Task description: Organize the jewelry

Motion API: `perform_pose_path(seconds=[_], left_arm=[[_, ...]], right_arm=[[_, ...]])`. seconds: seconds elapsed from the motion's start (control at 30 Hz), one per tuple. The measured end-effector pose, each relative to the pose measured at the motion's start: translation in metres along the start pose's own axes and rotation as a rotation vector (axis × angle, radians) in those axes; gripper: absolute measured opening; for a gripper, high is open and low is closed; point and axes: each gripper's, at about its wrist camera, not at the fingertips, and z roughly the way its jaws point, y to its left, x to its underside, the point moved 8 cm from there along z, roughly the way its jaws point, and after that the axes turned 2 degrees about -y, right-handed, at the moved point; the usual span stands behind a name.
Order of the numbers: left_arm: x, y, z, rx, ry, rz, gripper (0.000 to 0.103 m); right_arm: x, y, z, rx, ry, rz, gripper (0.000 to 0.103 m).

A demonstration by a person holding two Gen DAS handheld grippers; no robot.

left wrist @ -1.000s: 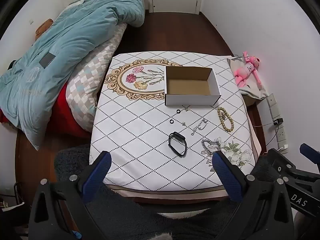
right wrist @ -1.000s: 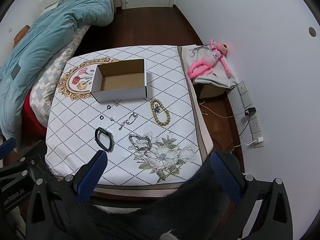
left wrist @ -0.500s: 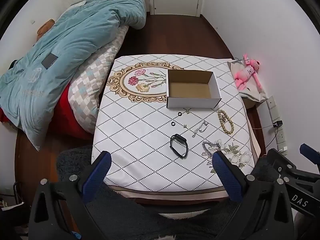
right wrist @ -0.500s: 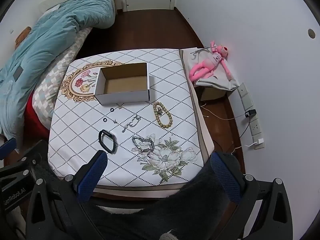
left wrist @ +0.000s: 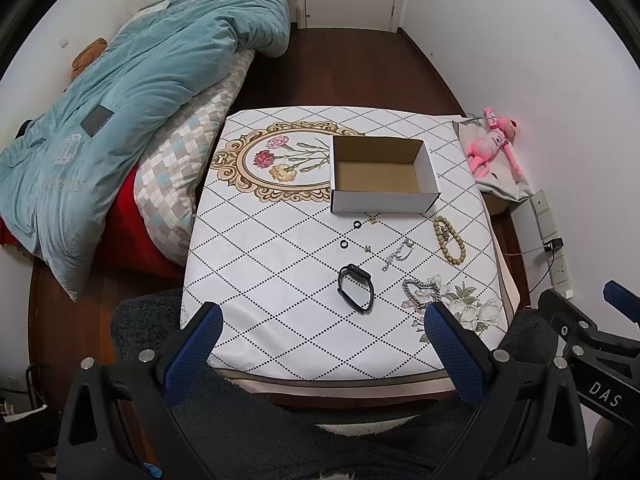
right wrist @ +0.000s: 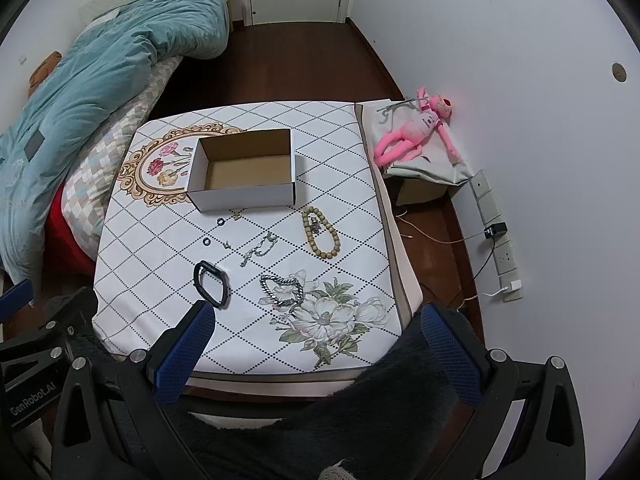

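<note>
Holding nothing, your left gripper [left wrist: 320, 344] and right gripper [right wrist: 316, 340] gape wide above the table [left wrist: 256, 280]. Only the right view shows the wall hole [right wrist: 619, 72] — both show the empty box [left wrist: 380, 202].

tablecloth [left wrist: 256, 264] white, black diamonds (floral) | quilt [left wrist: 132, 92] teal | plush [right wrist: 416, 132] — pink

My left wrist camera sits high and well back from the white box [left wrist: 383, 176], off the table's [left wrist: 256, 280] near edge, tilted down over my spread fingers, facing the door beyond the box. My right wrist camera holds the same height and distance from the box [right wrist: 244, 176] but stands further right, so the box lies left of centre. Both views share the box, the whole table [right wrist: 152, 264] and the bed left of it
</note>
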Motion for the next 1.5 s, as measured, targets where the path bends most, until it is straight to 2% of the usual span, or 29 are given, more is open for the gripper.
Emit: perform_pose_path(seconds=[1.5], left_arm=[[-0.007,-0.007,-0.009,0.029,-0.018,0.0,0.103]], right_arm=[[-0.001,-0.007,-0.01,0.025,-0.019,0.0,0.103]])
